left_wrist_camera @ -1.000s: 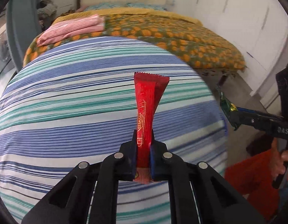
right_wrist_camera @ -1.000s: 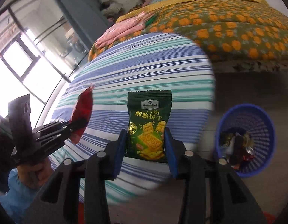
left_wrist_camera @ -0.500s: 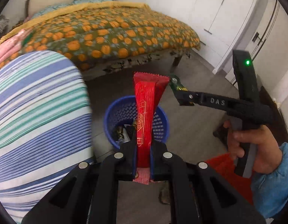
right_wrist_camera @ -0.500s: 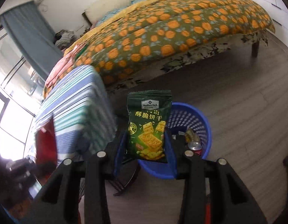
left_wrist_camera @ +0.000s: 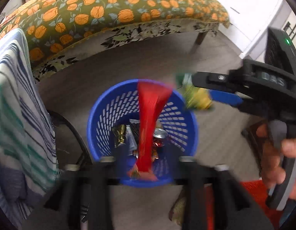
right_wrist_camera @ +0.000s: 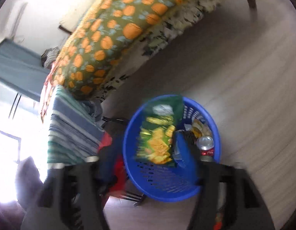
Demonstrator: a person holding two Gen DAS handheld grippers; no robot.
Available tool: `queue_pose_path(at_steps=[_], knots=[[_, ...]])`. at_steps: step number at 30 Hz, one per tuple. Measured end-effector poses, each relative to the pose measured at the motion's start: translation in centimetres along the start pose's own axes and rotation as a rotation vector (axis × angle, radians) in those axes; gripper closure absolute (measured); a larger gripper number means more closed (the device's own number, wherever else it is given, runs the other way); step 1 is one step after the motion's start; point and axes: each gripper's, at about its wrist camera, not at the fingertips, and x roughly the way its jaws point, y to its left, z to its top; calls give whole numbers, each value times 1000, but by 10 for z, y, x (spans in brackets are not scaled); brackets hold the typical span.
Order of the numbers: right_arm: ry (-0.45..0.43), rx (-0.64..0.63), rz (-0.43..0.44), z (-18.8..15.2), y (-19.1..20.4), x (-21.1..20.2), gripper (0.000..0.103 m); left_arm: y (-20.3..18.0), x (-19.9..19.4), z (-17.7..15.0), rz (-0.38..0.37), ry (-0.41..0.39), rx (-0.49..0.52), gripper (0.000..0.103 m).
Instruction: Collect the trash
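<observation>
A striped cloth-covered table (left_wrist_camera: 17,103) stands at left. Above the blue perforated plastic basket (left_wrist_camera: 102,118) on the wood-look floor (right_wrist_camera: 253,80), the left gripper (left_wrist_camera: 146,164) is spread wide, the glossy red wrapper (left_wrist_camera: 148,118) loose between its fingers. The right gripper (right_wrist_camera: 146,159) is also spread, the crinkly green cracker packet (right_wrist_camera: 157,134) loose over the basket. A floral-quilted bed (left_wrist_camera: 113,9) lies beyond.

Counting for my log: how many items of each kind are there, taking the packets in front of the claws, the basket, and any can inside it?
Red wrapper: 1
Green cracker packet: 1
Blue basket: 1
Soda can: 1
Total: 4. The other scraps in the basket are too jumbled to count.
</observation>
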Motion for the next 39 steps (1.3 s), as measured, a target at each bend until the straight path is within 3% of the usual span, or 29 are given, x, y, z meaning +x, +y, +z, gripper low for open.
queue_pose_path(at_steps=[2,4,8,12,17,19,21,25,30,39], knots=[[-20,18,-23,-1,-6,-3,26,2,-7,-1,6,-28,-14,35],[-43,18,-50,-3,-4,-15,18,1,-21,-3,-15,-57,-19,25],[-121,-83,-139,-15,15,-50,12,-10,-72,-17,19,-186,13,7],[-234,-192,-166,-41,50,-99,9,-27,-131,-39,92,-334,63,5],[-475,-365,-252,-102,96,-172,5,-44,-177,-66,213,-416,106,5],[-501,-380,-262,-117,104,-183,4,-47,-186,-76,266,-441,87,5],[-473,-364,-321,-126,103,-186,5,-50,-187,-83,257,-431,86,5],[-456,-368,-368,-144,94,-188,5,-39,-182,-88,149,-343,46,5],[-355,-390,-453,-154,79,-172,5,-38,-167,-95,146,-267,15,5],[-240,-382,-469,-161,64,-153,5,-30,-141,-100,160,-171,-33,5]])
